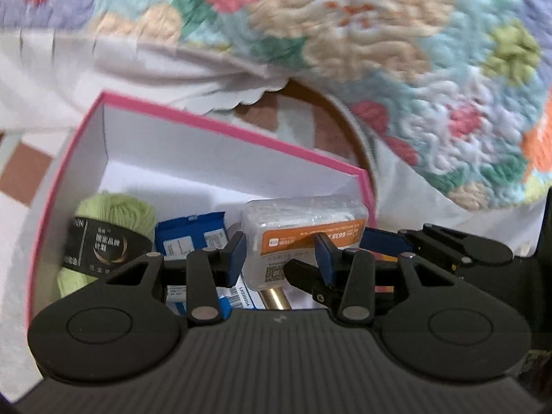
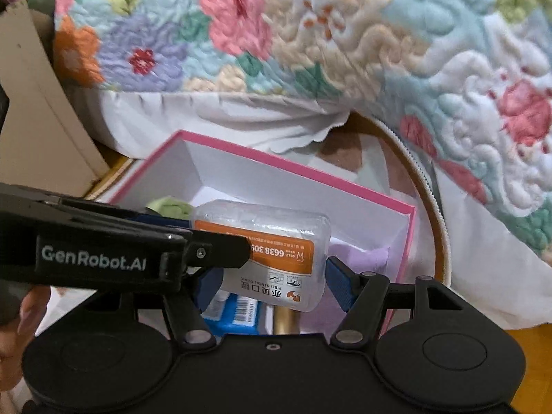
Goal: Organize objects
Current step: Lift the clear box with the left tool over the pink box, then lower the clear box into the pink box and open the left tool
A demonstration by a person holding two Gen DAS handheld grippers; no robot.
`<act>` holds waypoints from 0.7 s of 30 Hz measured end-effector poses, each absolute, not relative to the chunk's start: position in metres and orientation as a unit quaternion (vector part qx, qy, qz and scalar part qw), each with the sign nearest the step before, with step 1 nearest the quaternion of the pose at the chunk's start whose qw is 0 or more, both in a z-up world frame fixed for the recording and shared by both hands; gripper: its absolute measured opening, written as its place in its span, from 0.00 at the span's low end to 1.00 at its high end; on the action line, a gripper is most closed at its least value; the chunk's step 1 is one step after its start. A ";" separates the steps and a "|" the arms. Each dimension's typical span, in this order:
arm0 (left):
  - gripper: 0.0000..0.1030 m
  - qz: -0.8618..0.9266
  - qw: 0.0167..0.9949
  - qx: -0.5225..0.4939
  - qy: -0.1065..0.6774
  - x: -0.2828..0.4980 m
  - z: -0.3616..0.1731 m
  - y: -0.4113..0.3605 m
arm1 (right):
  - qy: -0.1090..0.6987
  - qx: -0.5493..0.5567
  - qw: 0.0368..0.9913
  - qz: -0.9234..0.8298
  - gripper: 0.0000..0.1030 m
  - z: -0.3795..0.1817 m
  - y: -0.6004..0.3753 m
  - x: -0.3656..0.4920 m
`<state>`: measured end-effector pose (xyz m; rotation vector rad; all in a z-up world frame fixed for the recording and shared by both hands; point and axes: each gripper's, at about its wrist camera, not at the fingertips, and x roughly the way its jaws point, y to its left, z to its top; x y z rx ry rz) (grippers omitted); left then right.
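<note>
Seen from the left wrist, a ball of green yarn (image 1: 114, 227) with a black band lies at 9 o'clock inside a pink-rimmed box (image 1: 220, 127), with blue packets (image 1: 191, 238) just beside it toward the centre. At the middle, the left gripper (image 1: 281, 258) has its blue pads partly parted around the end of a clear plastic case (image 1: 303, 238) with an orange label; whether both pads press on it cannot be told, since 1 pad sits in front of the label and the other stands at the case's left edge. At 3 o'clock the right gripper's dark arm reaches in from the side. In the right wrist view, the right gripper (image 2: 272, 284) stands about half open with a pad on each side of the same case (image 2: 276, 258), which hangs over the box interior above a blue packet (image 2: 234, 317) and a gold tube (image 2: 284, 322); firm contact at both pads cannot be confirmed. A floral quilt (image 2: 310, 34) fills the 12 o'clock background. The case looks light, rigid and smooth, likely slippery and easily tilted, so its 2 short flat sides seem the safest place to take hold, with modest squeeze to avoid cracking thin plastic.
</note>
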<state>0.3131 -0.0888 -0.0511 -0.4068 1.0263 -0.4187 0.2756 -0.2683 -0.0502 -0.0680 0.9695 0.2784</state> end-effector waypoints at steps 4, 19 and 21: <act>0.40 -0.194 0.817 -0.208 0.501 0.323 -0.073 -0.084 | 0.485 -0.043 0.864 0.131 0.68 -0.071 -0.261 0.290; 0.39 -0.173 0.796 -0.266 0.516 0.345 -0.112 -0.106 | 0.492 -0.060 0.864 0.086 0.67 -0.094 -0.270 0.304; 0.39 -0.182 0.789 -0.282 0.514 0.345 -0.113 -0.106 | 0.484 -0.079 0.869 0.074 0.64 -0.095 -0.269 0.303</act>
